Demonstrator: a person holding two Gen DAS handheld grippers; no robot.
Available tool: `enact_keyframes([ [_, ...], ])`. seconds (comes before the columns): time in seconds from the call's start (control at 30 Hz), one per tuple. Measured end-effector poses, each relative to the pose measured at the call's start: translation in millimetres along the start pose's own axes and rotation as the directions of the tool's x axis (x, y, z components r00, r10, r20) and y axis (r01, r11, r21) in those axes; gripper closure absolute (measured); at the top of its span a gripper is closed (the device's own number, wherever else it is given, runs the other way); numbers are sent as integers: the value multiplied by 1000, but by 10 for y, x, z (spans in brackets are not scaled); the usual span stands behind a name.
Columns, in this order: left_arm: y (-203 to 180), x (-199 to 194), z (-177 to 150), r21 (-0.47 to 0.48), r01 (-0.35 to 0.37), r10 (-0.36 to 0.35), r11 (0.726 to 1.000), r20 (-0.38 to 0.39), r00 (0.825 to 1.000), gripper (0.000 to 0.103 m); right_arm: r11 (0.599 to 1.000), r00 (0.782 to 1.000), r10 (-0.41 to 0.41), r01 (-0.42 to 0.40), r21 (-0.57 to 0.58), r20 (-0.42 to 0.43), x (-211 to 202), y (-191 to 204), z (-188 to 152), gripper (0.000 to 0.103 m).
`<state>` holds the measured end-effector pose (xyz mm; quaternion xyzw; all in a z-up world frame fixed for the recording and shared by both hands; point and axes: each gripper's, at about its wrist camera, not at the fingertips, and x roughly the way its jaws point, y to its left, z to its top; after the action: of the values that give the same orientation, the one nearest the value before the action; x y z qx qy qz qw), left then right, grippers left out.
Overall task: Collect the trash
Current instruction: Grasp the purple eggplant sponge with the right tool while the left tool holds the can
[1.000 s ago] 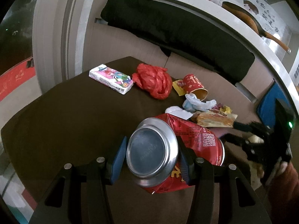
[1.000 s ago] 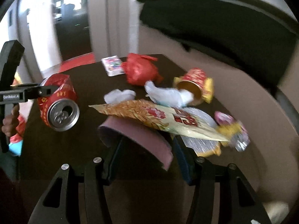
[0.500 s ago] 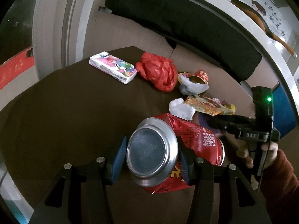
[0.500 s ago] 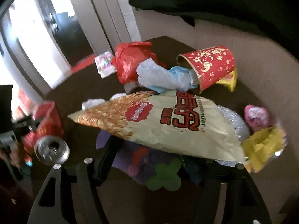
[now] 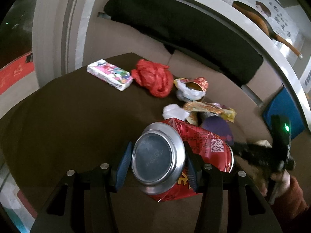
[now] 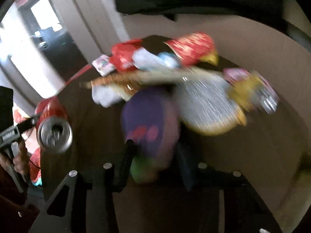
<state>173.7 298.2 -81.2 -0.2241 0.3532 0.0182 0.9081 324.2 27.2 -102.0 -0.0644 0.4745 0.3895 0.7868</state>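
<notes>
My left gripper [image 5: 157, 155] is shut on a crushed red drink can [image 5: 198, 141], its silver base facing the camera; the same can shows at the left of the right wrist view [image 6: 54, 130]. That view is motion-blurred. There my right gripper [image 6: 153, 155] is closing its jaws on a purple snack wrapper [image 6: 147, 120] that fills the gap and touches both pads. In the left wrist view the purple wrapper [image 5: 217, 128] lies just behind the can, with the right gripper [image 5: 268, 155] at the far right, held by a hand in a red sleeve.
On the dark brown table [image 5: 68, 116] lie a tissue pack [image 5: 108, 74], a red plastic bag [image 5: 155, 79], a tipped red paper cup [image 5: 194, 85] stuffed with tissue, a chip bag [image 5: 206, 106] and a white wad [image 5: 173, 111]. A beige sofa back rises behind.
My right gripper rolled and dropped lower, and its jaws widened, then narrowed on the purple wrapper. The chip bag now sits behind the wrapper rather than over it. The left gripper and can stayed put.
</notes>
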Motion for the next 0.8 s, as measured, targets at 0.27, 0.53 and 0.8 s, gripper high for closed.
enact_keyframes([
  [0.27,-251,2,-86,6,24,-24,1000,-7,1000,51,996,983,-85,80,41,162,-657,41,-543,43],
  [0.53,-272,-85,-111,8,-77,77,997,41,996,51,977,956,-213,204,63,201,-290,178,-178,44],
  [0.8,-116,1,-63,-9,-106,107,994,61,992,51,958,946,-284,284,22,156,96,231,-15,38],
])
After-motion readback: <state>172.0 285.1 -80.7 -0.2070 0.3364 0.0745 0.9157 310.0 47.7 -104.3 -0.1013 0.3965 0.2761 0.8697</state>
